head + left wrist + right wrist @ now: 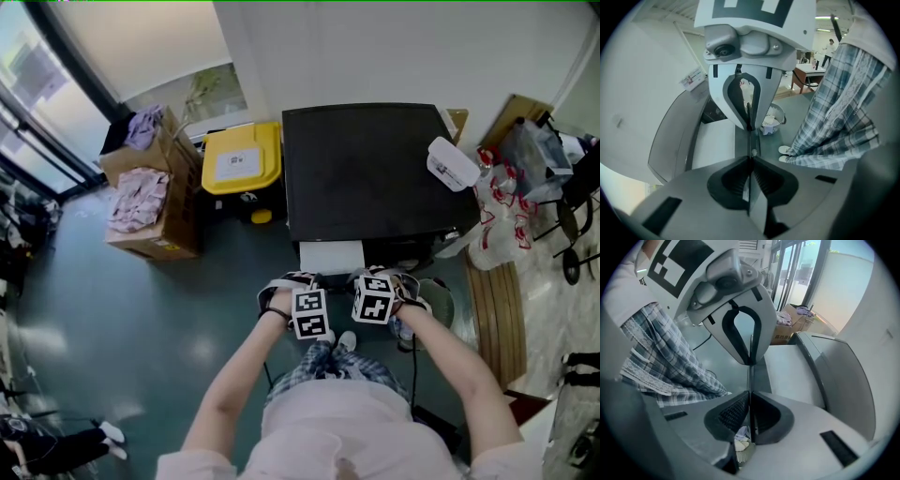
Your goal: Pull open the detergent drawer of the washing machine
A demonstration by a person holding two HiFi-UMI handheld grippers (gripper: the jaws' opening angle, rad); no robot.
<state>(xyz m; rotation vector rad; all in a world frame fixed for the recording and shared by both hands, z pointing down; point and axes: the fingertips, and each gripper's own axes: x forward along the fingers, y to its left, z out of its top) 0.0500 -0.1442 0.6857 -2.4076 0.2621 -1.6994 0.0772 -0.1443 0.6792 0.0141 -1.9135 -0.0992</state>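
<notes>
**Spotter:** What's nearest you?

**Me:** My plaid trousers (328, 370) and shoes (345, 339), straight below the head camera on the green floor (141, 309).

**Spotter:** And the tools?

**Me:** I've got them side by side just past my shoes, both tipped steeply down with the marker cubes on top. The left tool (750, 158) has its jaws pressed together, pad against pad. The right tool (750, 394) is closed the same way. Each tool's camera shows the other one nose to nose with it. The tips are close, but I can't tell whether they touch.

**Spotter:** Where's the drawer?

**Me:** The drawer (330, 255) is white. It stands out from the front of the washer (366, 169), toward its left side, just beyond my tools. Neither tool holds it.

**Spotter:** Farther out?

**Me:** A wire basket (773, 119) with crumpled paper in it sits on the floor to my right. A pale case (453, 164) lies on the washer's dark top near its right edge. Left of the washer I see a yellow bin (242, 157), then a cardboard box (155, 234) with pink cloth in it.
</notes>
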